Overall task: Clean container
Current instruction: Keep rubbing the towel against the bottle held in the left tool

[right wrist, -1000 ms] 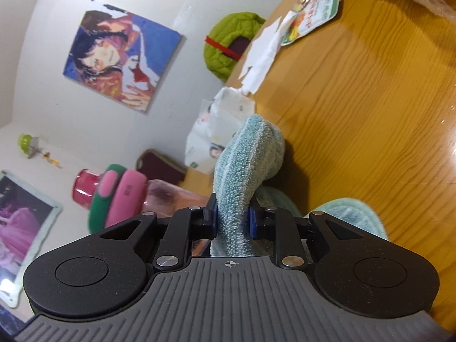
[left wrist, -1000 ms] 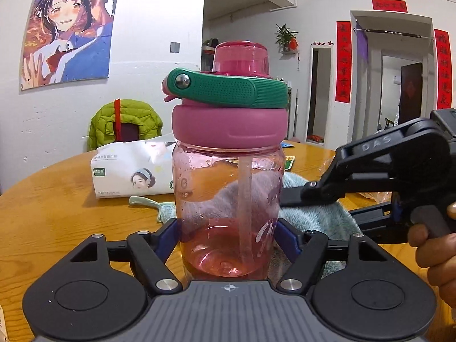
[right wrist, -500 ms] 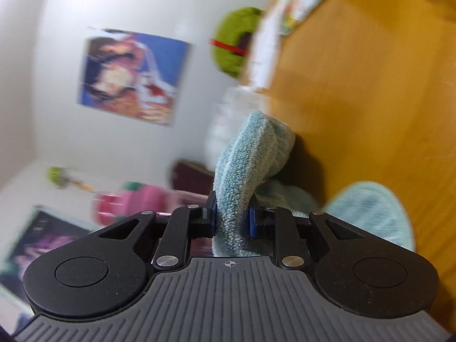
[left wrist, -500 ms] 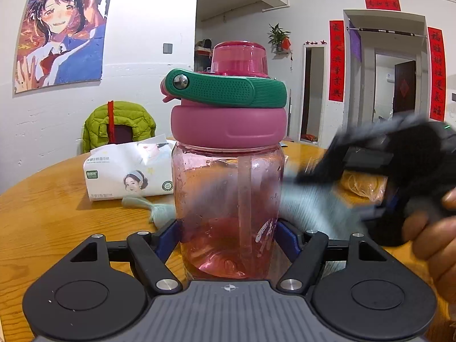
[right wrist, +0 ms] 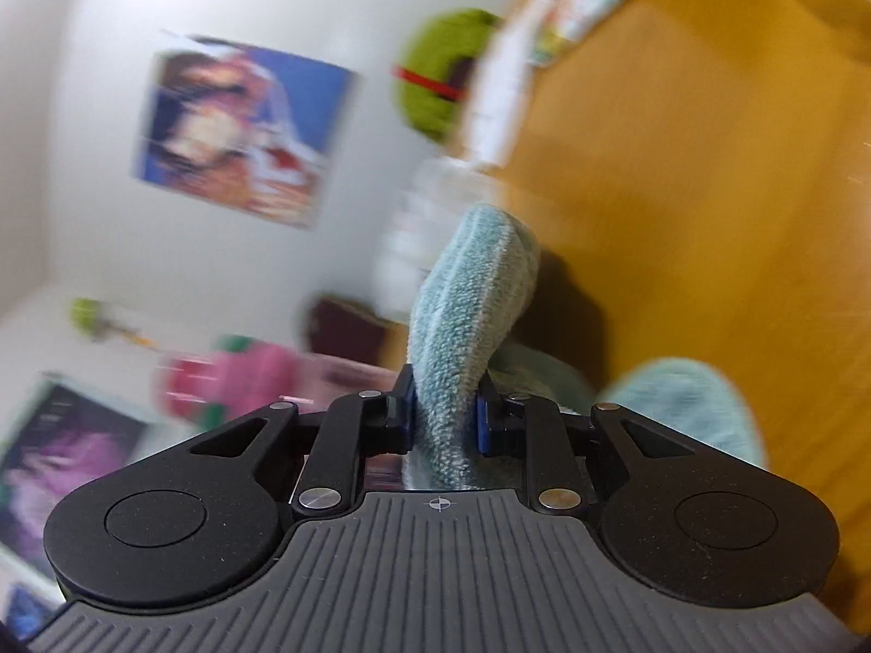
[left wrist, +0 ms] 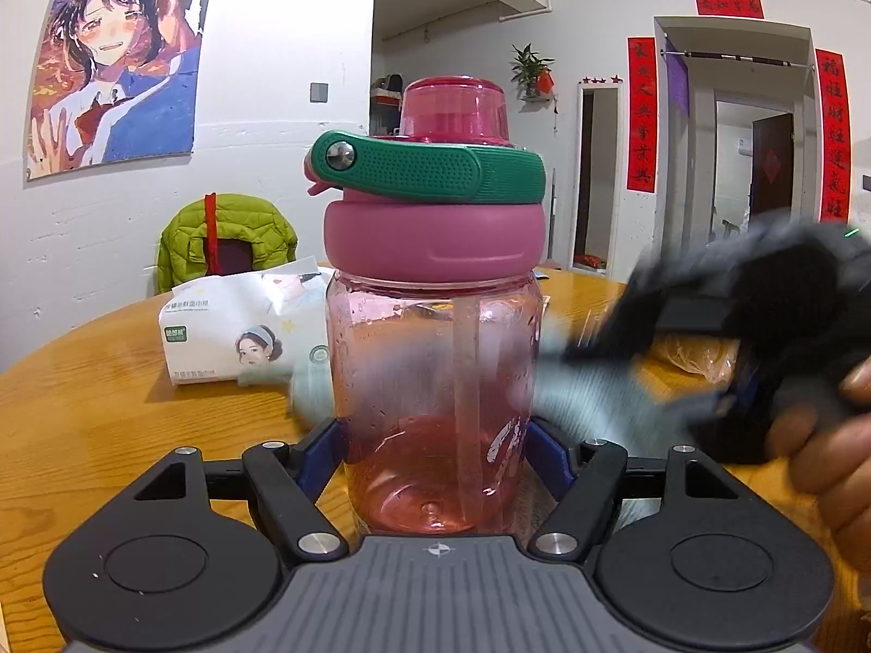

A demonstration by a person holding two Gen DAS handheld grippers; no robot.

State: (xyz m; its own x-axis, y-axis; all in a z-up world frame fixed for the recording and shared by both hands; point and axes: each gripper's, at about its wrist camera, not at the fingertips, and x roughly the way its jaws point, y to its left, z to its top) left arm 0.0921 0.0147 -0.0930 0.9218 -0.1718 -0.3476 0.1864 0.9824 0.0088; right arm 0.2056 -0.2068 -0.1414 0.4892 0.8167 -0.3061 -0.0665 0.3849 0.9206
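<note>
A clear pink bottle (left wrist: 435, 381) with a pink lid, green strap and straw stands upright on the wooden table, a little pink liquid at its bottom. My left gripper (left wrist: 435, 446) is shut on its lower body. My right gripper (right wrist: 443, 419) is shut on a teal terry cloth (right wrist: 468, 315). In the left wrist view the right gripper (left wrist: 724, 315) appears blurred to the bottle's right, held by a hand (left wrist: 838, 435), with the cloth (left wrist: 588, 381) smeared behind and beside the bottle. The bottle (right wrist: 239, 381) shows blurred at left in the right wrist view.
A pack of tissues (left wrist: 239, 326) lies on the round wooden table (left wrist: 81, 408) behind the bottle, left. A plastic bag (left wrist: 697, 353) sits at the right. A green jacket (left wrist: 223, 239) hangs on a chair beyond the table. Papers (right wrist: 566, 16) lie farther off.
The right gripper with the cloth has shifted and rolled beside the bottle and is now blurred with motion. The left gripper and the bottle have stayed in place.
</note>
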